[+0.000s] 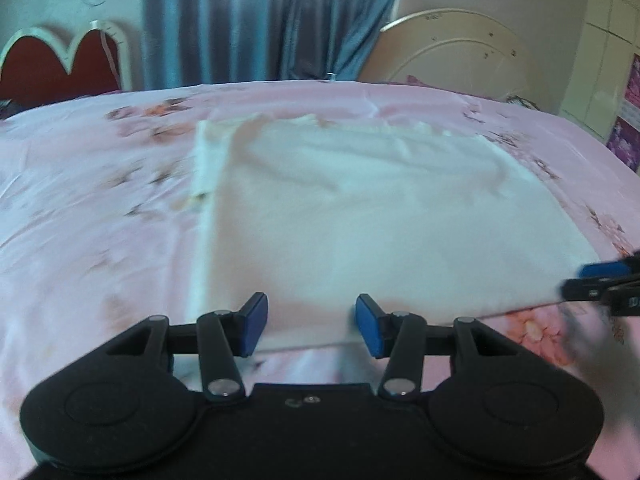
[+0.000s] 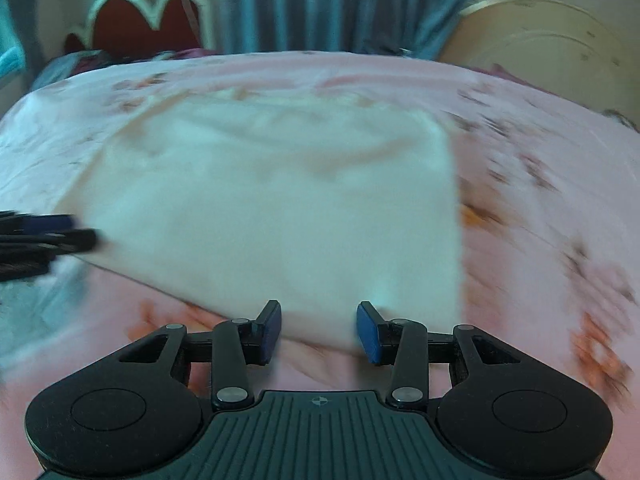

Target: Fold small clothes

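Observation:
A white garment (image 1: 360, 220) lies flat on the pink floral bedsheet (image 1: 80, 220), folded into a rough rectangle. It also shows in the right wrist view (image 2: 272, 208). My left gripper (image 1: 306, 326) is open, its blue pads (image 1: 252, 326) astride the garment's near edge towards its left corner. My right gripper (image 2: 318, 332) is open over the near edge close to the right corner. The right gripper shows at the right edge of the left wrist view (image 1: 604, 284). The left gripper shows at the left edge of the right wrist view (image 2: 48, 236). Both views are blurred.
Behind the bed hang blue curtains (image 1: 248, 20). A red headboard with a white scalloped rim (image 1: 60, 60) stands at the back left. A cream round-topped headboard (image 1: 452, 52) stands at the back right. Wardrobe doors (image 1: 600, 40) are at the far right.

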The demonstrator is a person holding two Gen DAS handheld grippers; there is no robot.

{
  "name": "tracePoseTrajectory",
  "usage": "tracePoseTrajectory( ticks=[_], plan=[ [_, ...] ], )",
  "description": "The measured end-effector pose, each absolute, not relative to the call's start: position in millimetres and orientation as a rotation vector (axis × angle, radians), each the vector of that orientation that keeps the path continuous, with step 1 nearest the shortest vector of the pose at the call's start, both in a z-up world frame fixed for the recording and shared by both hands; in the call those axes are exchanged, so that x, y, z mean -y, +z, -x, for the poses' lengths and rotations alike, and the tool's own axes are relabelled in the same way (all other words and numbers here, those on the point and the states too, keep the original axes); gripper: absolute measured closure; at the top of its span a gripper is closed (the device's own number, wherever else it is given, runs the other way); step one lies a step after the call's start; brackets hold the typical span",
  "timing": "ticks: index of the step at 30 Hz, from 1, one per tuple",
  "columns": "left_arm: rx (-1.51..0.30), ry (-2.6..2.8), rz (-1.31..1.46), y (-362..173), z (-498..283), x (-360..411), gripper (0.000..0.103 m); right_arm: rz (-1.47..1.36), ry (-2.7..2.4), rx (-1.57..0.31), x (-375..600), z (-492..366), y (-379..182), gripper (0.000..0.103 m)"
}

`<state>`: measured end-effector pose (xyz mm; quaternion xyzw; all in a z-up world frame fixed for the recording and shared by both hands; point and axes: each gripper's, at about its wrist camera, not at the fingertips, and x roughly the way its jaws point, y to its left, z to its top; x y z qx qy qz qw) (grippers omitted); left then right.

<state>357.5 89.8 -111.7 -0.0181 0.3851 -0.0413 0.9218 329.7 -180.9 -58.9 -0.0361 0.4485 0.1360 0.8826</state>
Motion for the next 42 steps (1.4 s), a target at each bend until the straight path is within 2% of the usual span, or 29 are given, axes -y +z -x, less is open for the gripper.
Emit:
tracePoseTrajectory(
  ticks=[4, 8, 9, 11, 15, 21, 23, 36, 38, 42],
  plan=[
    [-0.791, -0.066, 0.048, -109, -351, -101, 0.057, 0.039, 0.249, -0.951, 202, -323, -58, 0.062],
    [-0.787, -0.052, 0.051, -105, -351, -101, 0.058, -0.028, 0.239, -0.848, 210, -317, -35, 0.062],
    [-0.790, -0.051, 0.050, -107, -351, -100, 0.058, -0.039, 0.231, -0.839, 212, -319, -34, 0.067],
    [-0.794, -0.050, 0.050, -109, -352, -100, 0.058, -0.052, 0.222, -0.864, 212, -328, -37, 0.085],
    [-0.798, -0.053, 0.050, -111, -351, -102, 0.057, -0.043, 0.180, -0.945, 218, -339, -61, 0.086],
    [-0.798, -0.060, 0.056, -112, -351, -105, 0.057, -0.059, 0.184, -0.871, 220, -327, -45, 0.086],
    [-0.797, -0.059, 0.054, -112, -351, -104, 0.057, -0.040, 0.177, -0.932, 219, -331, -57, 0.086],
    [-0.841, -0.018, 0.106, -106, -349, -111, 0.056, -0.054, 0.173, -0.927, 230, -326, -51, 0.086],
    [-0.842, 0.046, 0.087, -95, -339, -108, 0.043, -0.080, 0.197, -0.864, 234, -311, -37, 0.086],
    [-0.816, 0.011, 0.320, -94, -317, -122, 0.050, -0.112, 0.233, -0.832, 236, -287, -22, 0.086]
  ],
)
